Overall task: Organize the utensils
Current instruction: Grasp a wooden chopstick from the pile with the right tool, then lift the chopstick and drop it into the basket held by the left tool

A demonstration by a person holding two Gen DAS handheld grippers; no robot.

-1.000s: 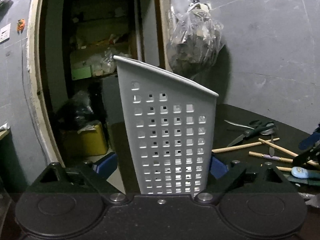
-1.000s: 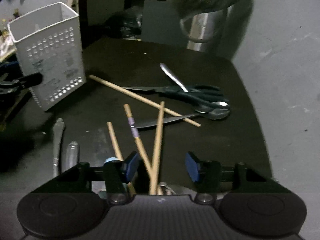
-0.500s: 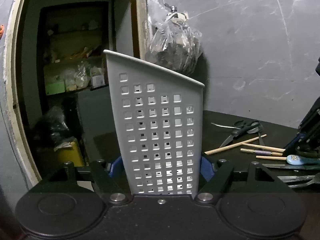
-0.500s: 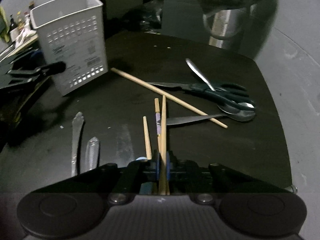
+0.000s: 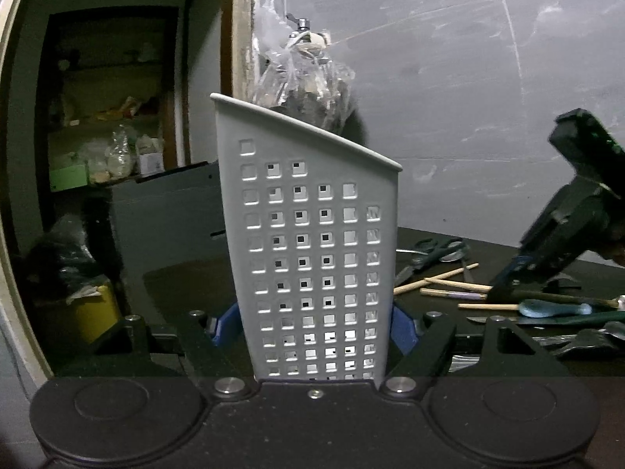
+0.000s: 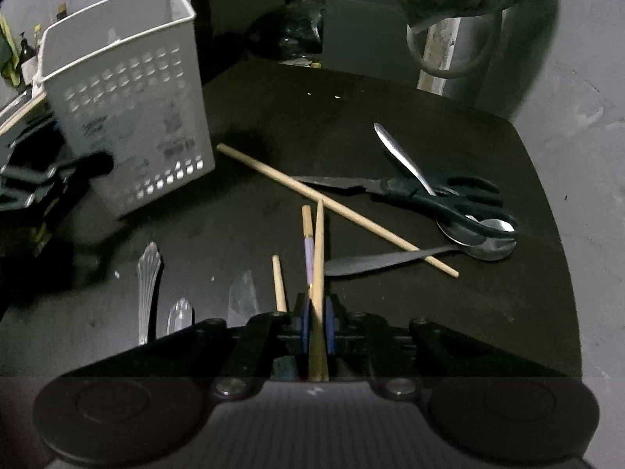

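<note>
A white perforated utensil holder stands upright on the black table. My left gripper is shut on its lower part, a blue pad pressing each side. From the right wrist the holder shows at the far left with the left gripper's fingers on it. My right gripper is shut on a plain wooden chopstick that sticks out forward between its pads; its jaws are opening slightly. A purple-banded chopstick lies just left of it.
A long chopstick, black scissors, spoons and a knife lie to the right. A short chopstick and silver cutlery handles lie near the front left. A doorway opens behind the holder.
Both grippers stood open a second ago. The left jaws closed onto the holder's sides. The right jaws closed on the plain chopstick, which now points straight forward.
</note>
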